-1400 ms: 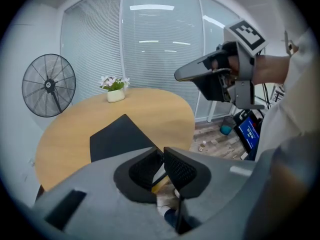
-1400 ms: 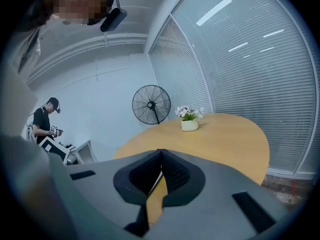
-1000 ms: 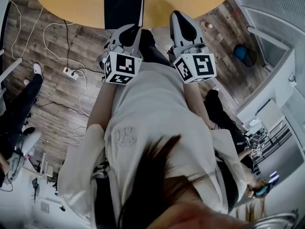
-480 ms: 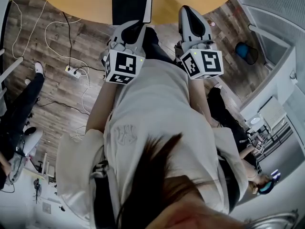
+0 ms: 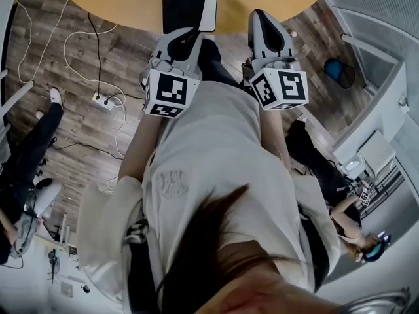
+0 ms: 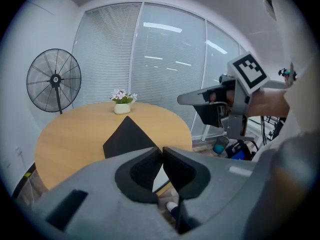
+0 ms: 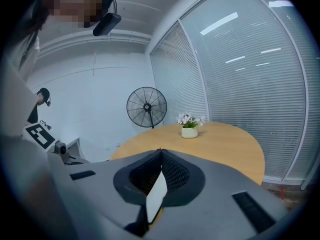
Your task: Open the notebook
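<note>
The left gripper point(image 6: 161, 149) is held low in front of the person's pale shirt. Its jaw tips are drawn together with nothing between them. The right gripper point(image 7: 160, 150) hangs beside it, also closed at the tips. A pale sliver shows through the gap behind those tips, and I cannot tell what it is.

Just ahead of the left gripper lies the notebook point(image 5: 185, 2), on the round wooden surface point(image 5: 118, 2), with its near end at the rim. Neither gripper touches it. Its cover is plain matte black with no visible markings. A thin white band of page edges runs down its right side in the head view, and it looks closed and flat. In the left gripper view it is a dark angular slab with one corner pointing away.

Farther along the surface stands a small white pot of pale flowers point(image 6: 122, 104). Beyond the surface are a standing fan point(image 6: 54, 79) and a glass wall with lowered blinds point(image 6: 165, 59).
</note>
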`<state>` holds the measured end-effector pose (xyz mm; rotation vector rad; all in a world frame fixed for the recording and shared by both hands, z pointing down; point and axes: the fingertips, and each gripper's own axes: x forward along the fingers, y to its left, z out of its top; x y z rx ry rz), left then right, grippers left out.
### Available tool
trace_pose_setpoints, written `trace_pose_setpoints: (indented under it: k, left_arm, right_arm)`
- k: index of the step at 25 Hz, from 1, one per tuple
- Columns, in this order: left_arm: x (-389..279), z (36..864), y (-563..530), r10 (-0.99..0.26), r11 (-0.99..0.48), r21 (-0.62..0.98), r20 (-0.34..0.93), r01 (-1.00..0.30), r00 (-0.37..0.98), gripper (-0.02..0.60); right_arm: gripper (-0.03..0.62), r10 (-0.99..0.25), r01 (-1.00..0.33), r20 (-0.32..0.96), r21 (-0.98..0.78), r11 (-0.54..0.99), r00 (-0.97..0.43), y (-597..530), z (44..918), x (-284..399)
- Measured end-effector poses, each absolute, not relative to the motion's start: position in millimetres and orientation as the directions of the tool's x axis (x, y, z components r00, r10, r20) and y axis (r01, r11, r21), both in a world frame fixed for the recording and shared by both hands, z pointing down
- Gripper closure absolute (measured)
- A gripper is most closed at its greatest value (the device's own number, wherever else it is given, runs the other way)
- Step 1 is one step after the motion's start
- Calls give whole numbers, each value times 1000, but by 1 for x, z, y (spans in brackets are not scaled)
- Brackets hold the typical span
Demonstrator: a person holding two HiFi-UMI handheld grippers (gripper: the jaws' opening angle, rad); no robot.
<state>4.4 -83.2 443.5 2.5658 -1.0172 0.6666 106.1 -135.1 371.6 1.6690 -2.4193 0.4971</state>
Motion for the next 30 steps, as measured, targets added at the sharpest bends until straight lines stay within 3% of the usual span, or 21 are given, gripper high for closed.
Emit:
trace_pose_setpoints:
  k: [12, 30]
  left_arm:
    - [-23, 420, -84, -597, -697, 106, 462, -709, 656, 548]
    - [-118, 416, -102, -733, -504, 156, 443, -850, 516, 555]
  right_arm:
    - [592, -869, -921, 308, -183, 345, -387, -133, 368, 66]
    - [592, -830, -889, 319, -164, 427, -457, -150, 367, 7]
